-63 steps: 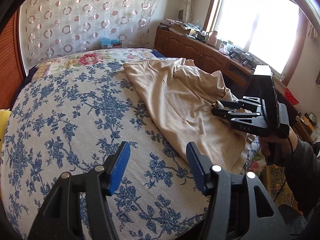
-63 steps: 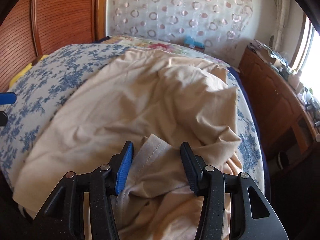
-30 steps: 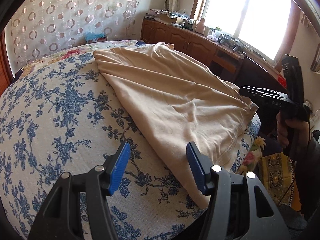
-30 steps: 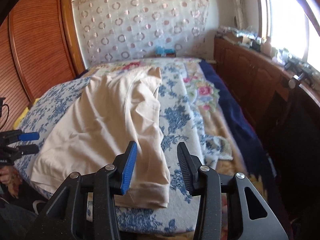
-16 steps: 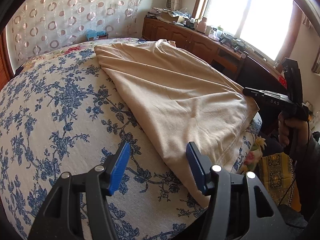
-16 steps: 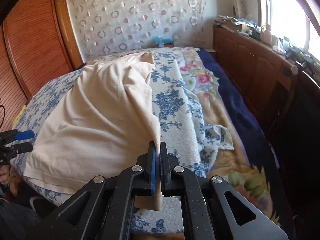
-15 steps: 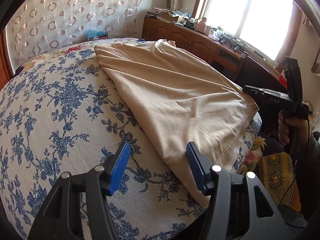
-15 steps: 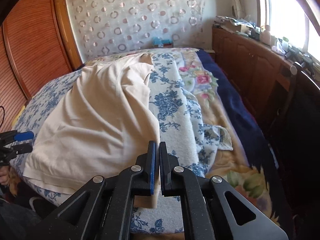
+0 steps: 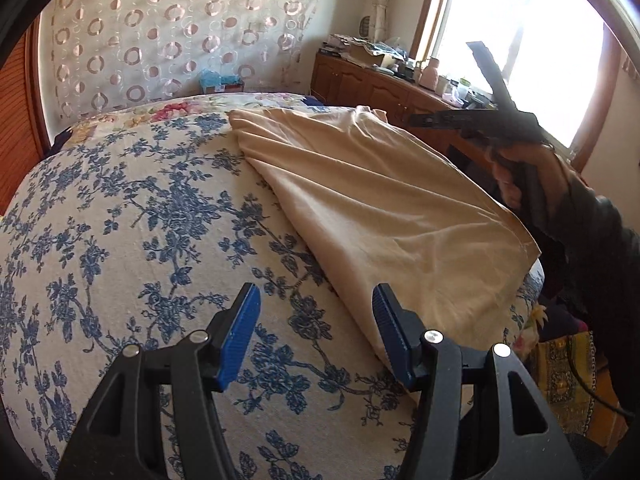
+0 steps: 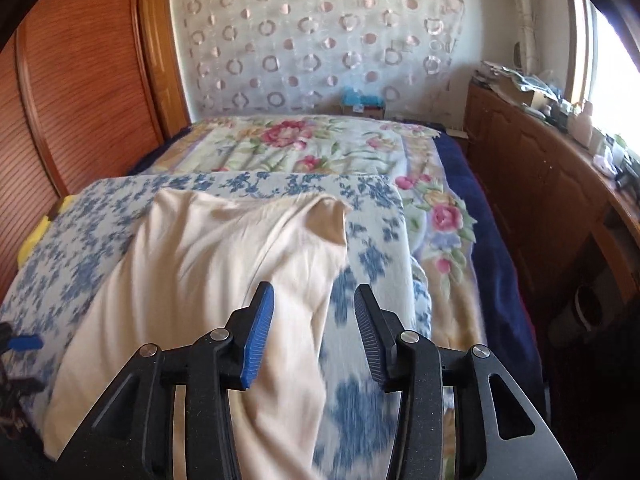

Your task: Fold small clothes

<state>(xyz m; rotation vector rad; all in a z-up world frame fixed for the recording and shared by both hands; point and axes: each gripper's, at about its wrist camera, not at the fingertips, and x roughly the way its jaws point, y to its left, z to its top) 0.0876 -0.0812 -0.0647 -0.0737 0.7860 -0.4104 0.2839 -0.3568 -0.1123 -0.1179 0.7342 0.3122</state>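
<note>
**Left-wrist view: cream garment spread on the bed, both my claws free of it**

Left-wrist view finds my left gripper [image 9: 316, 336] hovering over the blue-flowered bedspread [image 9: 132, 220], its blue pads standing moderately apart with only printed cloth showing between them. The cream garment [image 9: 384, 208] lies flat across the right half of the bed, its near edge running just beside my right-hand pad, not pinched by it. Beyond the garment's far corner, my right hand [image 9: 532, 176] holds the right gripper [image 9: 420, 120] raised in the air above the bed's edge, against the bright window [image 9: 528, 36].

From the right-wrist camera, the right gripper [image 10: 314, 328] has its jaws opening; the garment [image 10: 208, 264] passes under the left pad and the gap, but the pads do not press it. The picture is blurred near the fingers. The garment stretches away toward the floral blanket [image 10: 304, 144], and a wooden wardrobe [image 10: 80, 80] stands at left.
</note>
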